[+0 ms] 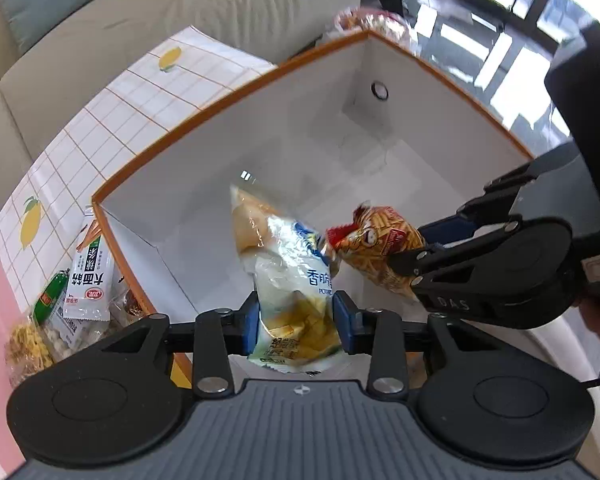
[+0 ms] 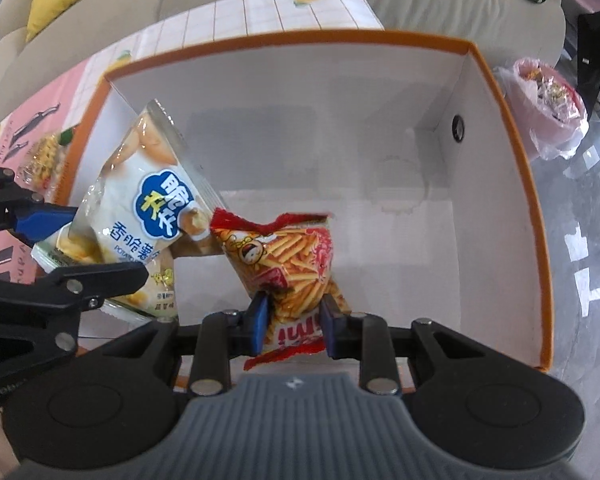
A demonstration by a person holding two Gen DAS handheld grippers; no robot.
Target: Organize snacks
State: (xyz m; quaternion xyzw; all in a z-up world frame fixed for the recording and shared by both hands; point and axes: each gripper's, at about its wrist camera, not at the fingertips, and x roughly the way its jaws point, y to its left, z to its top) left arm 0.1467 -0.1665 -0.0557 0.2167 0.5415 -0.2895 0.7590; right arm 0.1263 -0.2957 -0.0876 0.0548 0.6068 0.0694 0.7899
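Over the orange-rimmed white box, the left wrist view alone shows spare snack packets outside on the bench; the left gripper clamps a pale potato-chip bag. In the right wrist view, a pink plastic bag lies beyond the box; the right gripper pinches a red stick-snack bag.

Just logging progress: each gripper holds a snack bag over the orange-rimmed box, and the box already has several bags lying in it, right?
Not quite. The box shows only bare white floor in the right wrist view. The rest holds: the left gripper clamps the potato chip bag, the right gripper the red snack stick bag, both over it.
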